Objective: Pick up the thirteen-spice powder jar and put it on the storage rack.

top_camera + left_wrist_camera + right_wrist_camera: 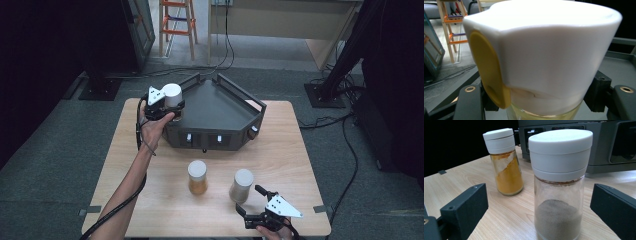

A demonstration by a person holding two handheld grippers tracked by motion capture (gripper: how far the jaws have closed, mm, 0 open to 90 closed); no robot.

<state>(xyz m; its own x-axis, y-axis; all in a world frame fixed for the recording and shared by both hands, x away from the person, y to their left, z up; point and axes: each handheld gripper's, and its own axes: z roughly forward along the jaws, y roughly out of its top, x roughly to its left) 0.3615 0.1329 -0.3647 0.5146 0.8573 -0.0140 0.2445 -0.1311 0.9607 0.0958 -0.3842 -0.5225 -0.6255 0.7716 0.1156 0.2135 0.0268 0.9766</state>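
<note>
Jar (544,62) in left gripper (167,111)

Glass jars (559,212), matt wooden table (150,175)

wooden table (285,150), grey tray (220,117), two jars (197,176)

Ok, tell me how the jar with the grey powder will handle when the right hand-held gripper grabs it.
The grey-powder jar looks like glass: probably rigid, smooth, maybe slippery between the pads. It is under half full, so likely light. Tall and narrow under a wide white lid, it may tip if nudged high. The right hand-held gripper is open beside it.
</note>
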